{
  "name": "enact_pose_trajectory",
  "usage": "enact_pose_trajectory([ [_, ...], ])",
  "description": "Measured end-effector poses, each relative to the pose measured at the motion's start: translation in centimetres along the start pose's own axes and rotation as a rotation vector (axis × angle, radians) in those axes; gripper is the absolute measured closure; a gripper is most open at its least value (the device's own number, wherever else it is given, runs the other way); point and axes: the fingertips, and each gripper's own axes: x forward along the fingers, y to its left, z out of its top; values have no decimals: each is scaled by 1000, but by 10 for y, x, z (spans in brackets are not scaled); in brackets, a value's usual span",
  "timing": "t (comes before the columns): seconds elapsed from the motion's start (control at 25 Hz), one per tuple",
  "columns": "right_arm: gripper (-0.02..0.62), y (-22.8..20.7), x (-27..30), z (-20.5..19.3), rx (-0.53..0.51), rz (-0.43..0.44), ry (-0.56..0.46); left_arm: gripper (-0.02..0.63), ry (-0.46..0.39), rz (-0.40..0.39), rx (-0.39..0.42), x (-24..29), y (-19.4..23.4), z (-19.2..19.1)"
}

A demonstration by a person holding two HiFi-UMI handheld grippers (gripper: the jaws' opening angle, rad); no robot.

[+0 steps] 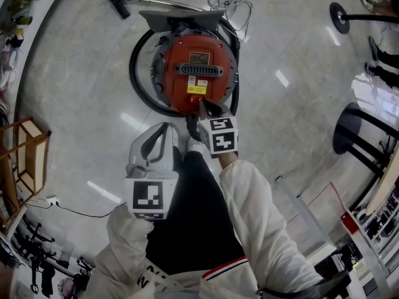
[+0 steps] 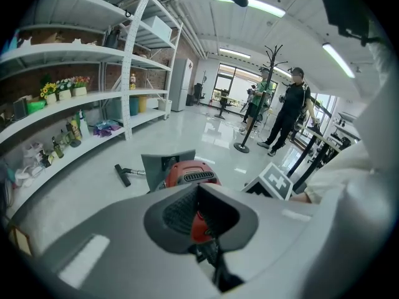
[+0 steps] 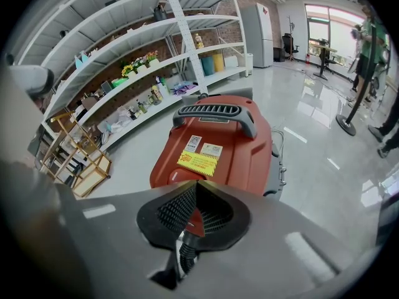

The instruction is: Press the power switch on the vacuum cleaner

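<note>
A round red vacuum cleaner (image 1: 196,73) with a black handle and a yellow label stands on the pale floor just ahead of me. My right gripper (image 1: 202,106) is shut, and its tips rest on the near edge of the red top, just below the yellow label. The switch itself is hidden under those tips. In the right gripper view the red body (image 3: 230,148) fills the middle, close beyond the shut jaws of the right gripper (image 3: 196,184). My left gripper (image 1: 163,127) hangs back to the left, shut and empty, off the machine. The left gripper view shows the vacuum (image 2: 187,172) past the closed tips of the left gripper (image 2: 198,187).
A black hose (image 1: 138,83) loops round the vacuum's left side, and a floor nozzle (image 1: 117,2) lies beyond it. Loose cord (image 1: 234,2) lies behind. A wooden rack (image 1: 25,151) and shelves line the left. A stand base (image 1: 340,16) and black stools (image 1: 352,129) are at the right. People (image 2: 287,114) stand further off.
</note>
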Motion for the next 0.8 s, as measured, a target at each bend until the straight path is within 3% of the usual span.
enact_pose_trajectory([
  [0.48, 595, 1, -8, 3, 8, -8, 5, 606, -24, 23, 1, -15, 4, 3],
  [0.8, 595, 8, -51, 29, -7, -34, -63, 606, -62, 17, 37, -38, 4, 25],
])
